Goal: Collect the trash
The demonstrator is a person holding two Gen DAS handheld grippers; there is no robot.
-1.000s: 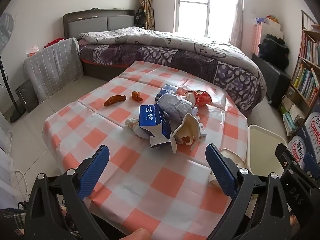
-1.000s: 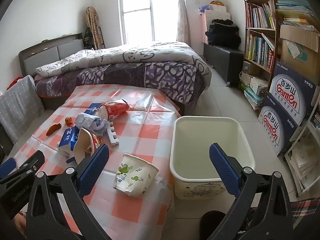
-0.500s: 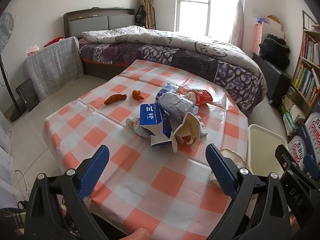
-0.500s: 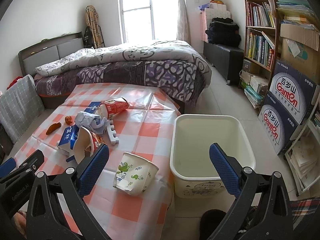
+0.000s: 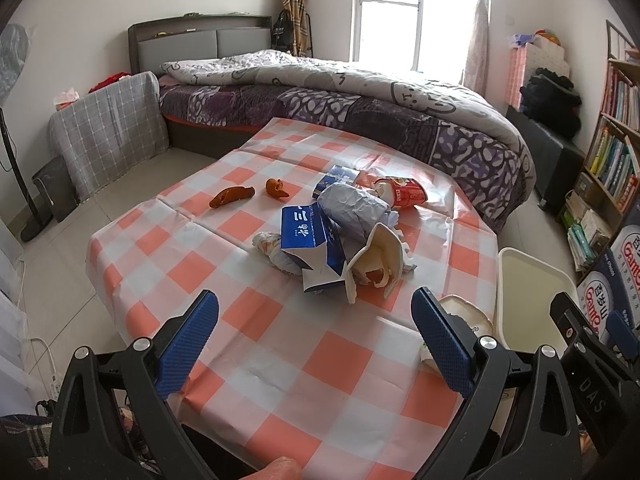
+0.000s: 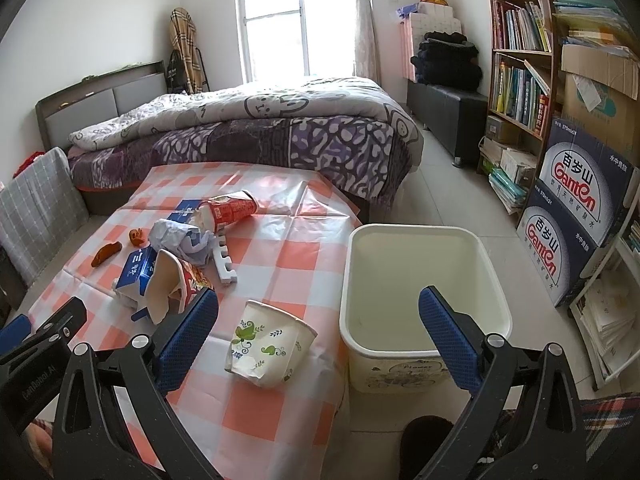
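The place was a lived-in bedroom in a home. A bed (image 5: 360,112) with a padded grey headboard (image 5: 200,46) and a rumpled cartoon-print quilt (image 6: 280,108) filled the far side beneath a bright window (image 6: 276,20) with a pale curtain (image 5: 478,24). A checked coat (image 6: 184,48) hung in the corner. Along one wall stood a wooden bookshelf (image 6: 520,52) packed with books, with cardboard boxes of bottled water (image 6: 576,212) stacked on the tiled floor (image 6: 448,184) beside it. A low table (image 5: 320,360) under an orange-and-white checked cloth sat at the foot of the bed, and a cream plastic bin (image 6: 424,280) stood just beside it.
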